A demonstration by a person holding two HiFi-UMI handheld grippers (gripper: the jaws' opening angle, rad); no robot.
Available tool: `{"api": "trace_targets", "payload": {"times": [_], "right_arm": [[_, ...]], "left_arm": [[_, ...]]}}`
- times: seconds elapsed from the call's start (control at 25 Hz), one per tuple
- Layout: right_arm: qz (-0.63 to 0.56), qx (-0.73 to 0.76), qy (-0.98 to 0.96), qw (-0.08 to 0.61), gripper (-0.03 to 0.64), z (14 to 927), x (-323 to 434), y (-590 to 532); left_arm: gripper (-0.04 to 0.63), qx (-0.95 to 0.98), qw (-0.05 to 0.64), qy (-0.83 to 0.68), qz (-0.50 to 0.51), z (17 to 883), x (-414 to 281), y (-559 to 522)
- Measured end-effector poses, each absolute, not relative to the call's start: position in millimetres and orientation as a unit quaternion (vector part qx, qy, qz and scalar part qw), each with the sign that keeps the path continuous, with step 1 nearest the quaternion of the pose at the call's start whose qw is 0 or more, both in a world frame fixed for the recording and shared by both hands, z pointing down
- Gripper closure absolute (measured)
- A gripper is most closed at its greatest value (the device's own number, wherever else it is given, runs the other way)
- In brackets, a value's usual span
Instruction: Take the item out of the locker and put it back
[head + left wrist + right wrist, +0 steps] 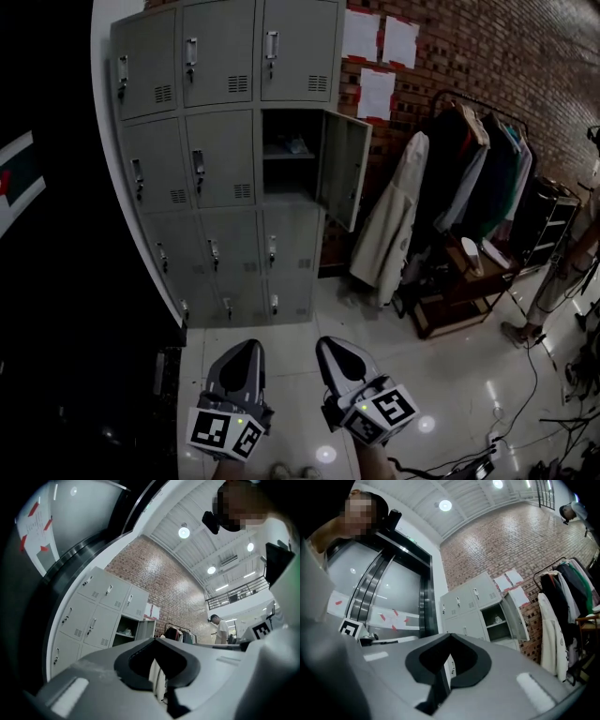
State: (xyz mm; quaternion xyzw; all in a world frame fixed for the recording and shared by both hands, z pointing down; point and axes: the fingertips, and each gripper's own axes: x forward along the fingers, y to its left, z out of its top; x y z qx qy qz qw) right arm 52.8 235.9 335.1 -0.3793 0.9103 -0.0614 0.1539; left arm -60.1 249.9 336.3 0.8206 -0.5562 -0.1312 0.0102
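A grey bank of lockers (220, 159) stands against the wall ahead. One compartment (289, 155) in the right column is open, its door (345, 169) swung out to the right. A small pale item (293, 146) lies on the shelf inside; it also shows as the item (498, 619) in the right gripper view. My left gripper (251, 345) and right gripper (328, 343) hang side by side low over the floor, well short of the lockers. Both are shut with nothing held. The left gripper (154, 639) and right gripper (450, 634) point up toward the lockers.
To the right of the lockers a white coat (394, 220) and a rack of clothes (473, 173) stand before a brick wall with papers (377, 56). A wooden cart (464, 286), a person (562, 272) and floor cables (530, 375) are at the right. A dark partition (66, 234) fills the left.
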Motion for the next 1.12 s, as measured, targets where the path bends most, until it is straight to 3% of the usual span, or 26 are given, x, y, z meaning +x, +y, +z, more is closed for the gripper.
{"api": "trace_targets", "payload": {"times": [1.12], "right_arm": [[-0.043, -0.399, 0.899, 0.178, 0.615, 318.1, 74.2, 282.6]], "left_arm": [[0.591, 0.818, 0.002, -0.559, -0.135, 329.5, -58.5, 288.8]]}}
